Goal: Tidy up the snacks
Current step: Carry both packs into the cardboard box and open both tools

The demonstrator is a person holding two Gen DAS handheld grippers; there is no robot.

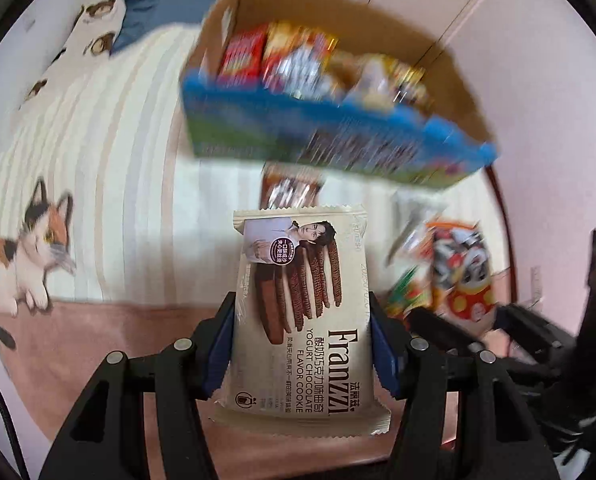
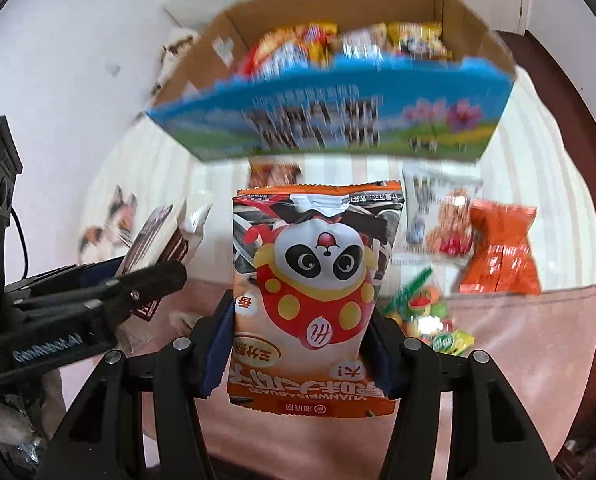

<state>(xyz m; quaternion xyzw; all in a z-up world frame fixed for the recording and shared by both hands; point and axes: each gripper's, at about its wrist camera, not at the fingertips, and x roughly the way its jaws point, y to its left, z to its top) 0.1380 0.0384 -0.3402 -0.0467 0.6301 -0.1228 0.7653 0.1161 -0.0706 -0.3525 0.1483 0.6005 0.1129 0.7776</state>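
Left gripper (image 1: 301,344), jaws clenched on the side edges of a cookie pack (image 1: 298,312). The pack lies flat between the jaws, its long axis running straight ahead along the fingers, its sealed top end pointing forward toward the box (image 1: 337,136); the printed face is up. Gripping the two long edges keeps the flat pack from sagging, presumably so that it can be slid end-first into the box.

Right gripper (image 2: 301,340), jaws clenched likewise on the sides of a panda bag (image 2: 313,280), its long axis also forward and its crimped top nearest the box. Both packs are held clear of the bed (image 1: 110,152), a striped, cat-printed cover.

The box, ahead of both jaw pairs and beyond the pack tips, already holds several wrappers, packed upright in a row. Loose snacks remain on the bed: a brown packet (image 2: 274,174) just ahead of the right jaws, an orange bag (image 2: 501,252) and fruit candies (image 2: 429,316) to their right. The task is judged part done.
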